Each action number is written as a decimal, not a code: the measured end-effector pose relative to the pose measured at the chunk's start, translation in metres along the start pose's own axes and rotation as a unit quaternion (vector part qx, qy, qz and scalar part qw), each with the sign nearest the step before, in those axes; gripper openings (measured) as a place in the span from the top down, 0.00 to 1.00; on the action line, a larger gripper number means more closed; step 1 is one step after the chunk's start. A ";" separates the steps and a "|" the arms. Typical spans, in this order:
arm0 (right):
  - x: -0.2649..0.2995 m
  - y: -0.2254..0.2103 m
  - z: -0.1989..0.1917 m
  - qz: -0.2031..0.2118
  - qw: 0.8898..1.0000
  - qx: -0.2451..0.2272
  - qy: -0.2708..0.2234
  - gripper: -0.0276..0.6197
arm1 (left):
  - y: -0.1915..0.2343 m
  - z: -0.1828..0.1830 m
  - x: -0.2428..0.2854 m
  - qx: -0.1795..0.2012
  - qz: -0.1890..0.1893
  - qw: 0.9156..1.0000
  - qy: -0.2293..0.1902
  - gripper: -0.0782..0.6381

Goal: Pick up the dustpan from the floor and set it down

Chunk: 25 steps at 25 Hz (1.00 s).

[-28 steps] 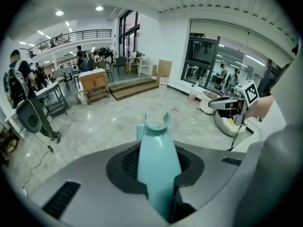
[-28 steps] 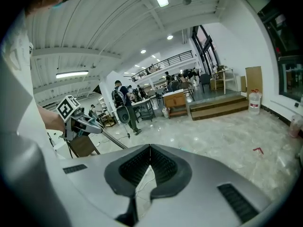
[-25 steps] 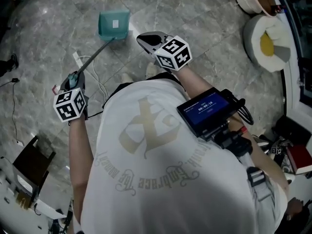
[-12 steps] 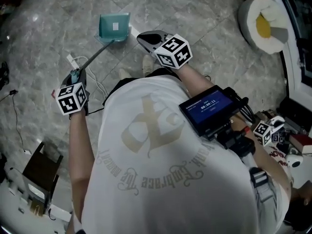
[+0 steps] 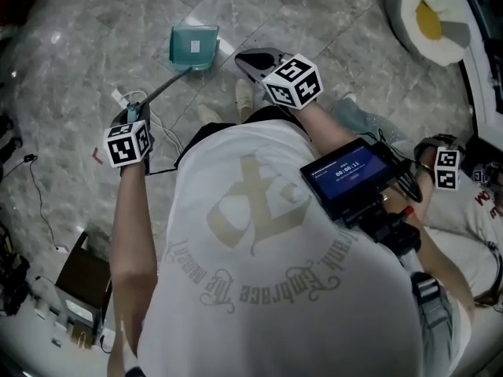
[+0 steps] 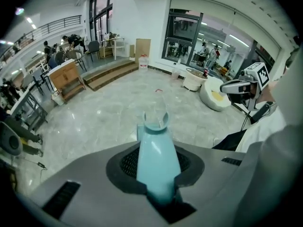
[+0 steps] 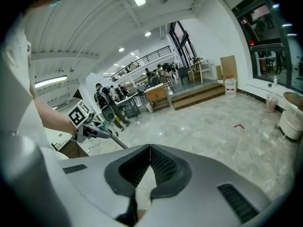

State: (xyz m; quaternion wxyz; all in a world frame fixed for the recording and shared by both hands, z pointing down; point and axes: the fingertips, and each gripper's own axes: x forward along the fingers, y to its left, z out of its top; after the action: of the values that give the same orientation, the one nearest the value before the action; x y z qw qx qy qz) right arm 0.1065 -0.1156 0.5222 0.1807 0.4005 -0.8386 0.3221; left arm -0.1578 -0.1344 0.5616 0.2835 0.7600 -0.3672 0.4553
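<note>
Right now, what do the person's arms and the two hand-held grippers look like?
Both the left hand-held gripper and the right hand-held gripper have grey shells with black ribbed jaw pads, each carrying a white cube printed with black square markers. The person wears a white short-sleeved T-shirt with a beige print.

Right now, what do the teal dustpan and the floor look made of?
Teal long-handled dustpan: likely moulded plastic, smooth, uniform colour, soft sheen on the grip. Grey veined floor: polished stone or stone-look tile, glossy, grout lines and light reflections.
</note>
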 end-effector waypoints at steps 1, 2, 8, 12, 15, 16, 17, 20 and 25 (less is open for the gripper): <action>-0.001 -0.002 -0.002 -0.003 1.000 0.004 0.000 0.93 | -0.001 0.001 0.004 0.007 -0.001 1.000 0.006 0.76; -0.002 -0.003 -0.005 -0.005 1.000 0.009 0.001 0.93 | -0.001 0.001 0.009 0.014 -0.002 1.000 0.012 0.76; -0.007 -0.007 -0.017 -0.018 0.999 0.030 0.006 0.93 | 0.002 -0.006 0.034 0.002 -0.005 0.999 0.043 0.76; -0.009 -0.007 -0.029 -0.022 0.999 0.041 0.015 0.93 | 0.005 -0.021 0.048 -0.027 -0.003 0.998 0.060 0.76; -0.011 -0.009 -0.035 -0.025 0.998 0.044 0.023 0.93 | 0.006 -0.030 0.057 -0.038 0.001 0.997 0.070 0.76; -0.011 -0.009 -0.036 -0.025 0.998 0.045 0.024 0.93 | 0.006 -0.034 0.060 -0.041 0.003 0.997 0.072 0.76; -0.011 -0.009 -0.038 -0.025 0.998 0.045 0.026 0.93 | 0.007 -0.038 0.061 -0.044 0.006 0.996 0.074 0.76; -0.012 -0.003 -0.044 -0.025 0.998 0.041 0.031 0.93 | 0.009 -0.053 0.062 -0.051 0.017 0.996 0.075 0.76; -0.014 0.008 -0.054 -0.027 0.998 0.037 0.038 0.93 | 0.024 -0.082 0.063 -0.091 0.036 0.993 0.071 0.76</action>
State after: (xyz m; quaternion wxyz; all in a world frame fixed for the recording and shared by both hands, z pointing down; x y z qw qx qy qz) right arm 0.1114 -0.0670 0.5501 0.2061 0.4168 -0.8074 0.3631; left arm -0.1972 -0.1040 0.6561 0.3600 0.6833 -0.4129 0.4827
